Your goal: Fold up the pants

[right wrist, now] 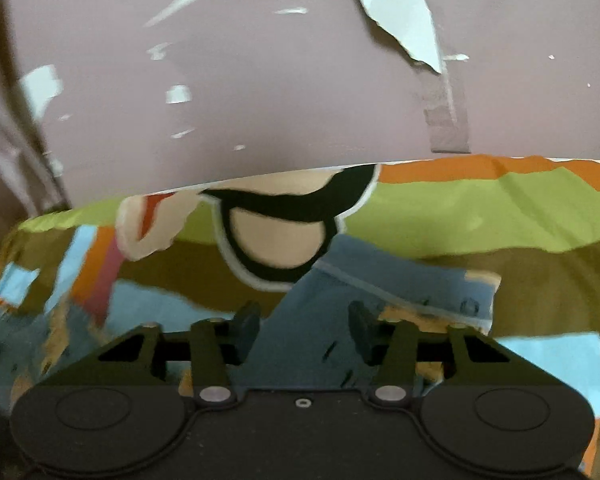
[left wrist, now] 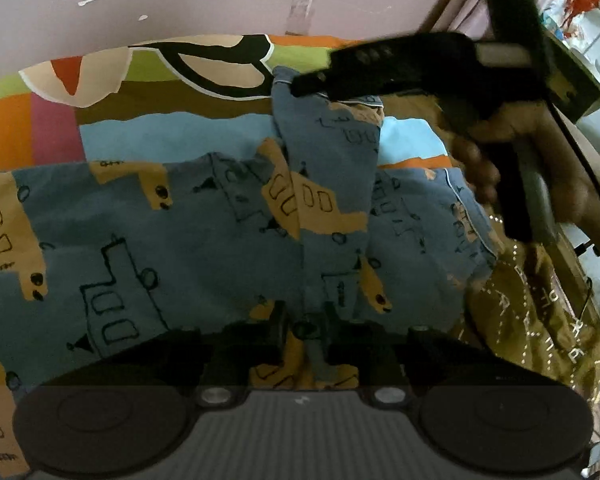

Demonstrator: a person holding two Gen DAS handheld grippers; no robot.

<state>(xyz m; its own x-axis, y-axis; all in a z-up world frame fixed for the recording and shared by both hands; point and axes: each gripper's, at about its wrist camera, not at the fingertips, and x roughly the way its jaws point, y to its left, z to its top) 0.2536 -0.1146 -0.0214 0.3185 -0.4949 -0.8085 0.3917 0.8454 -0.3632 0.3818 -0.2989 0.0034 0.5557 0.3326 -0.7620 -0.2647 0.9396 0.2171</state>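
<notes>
Blue-grey pants (left wrist: 188,240) with orange vehicle prints lie spread on a colourful bedsheet (left wrist: 52,120). My left gripper (left wrist: 306,328) is shut on a fold of the pants near their middle. One pant leg (left wrist: 332,152) runs away toward the far side. My right gripper (left wrist: 300,84) reaches over that leg's far end, held by a hand. In the right wrist view the right gripper (right wrist: 304,324) is open, its fingers (right wrist: 362,324) either side of the leg's hem (right wrist: 400,280).
A pink wall with peeling paint (right wrist: 260,80) stands behind the bed. A brown garment with white dotted lettering (left wrist: 532,320) lies at the right of the pants. The person's arm (left wrist: 560,152) crosses the right side.
</notes>
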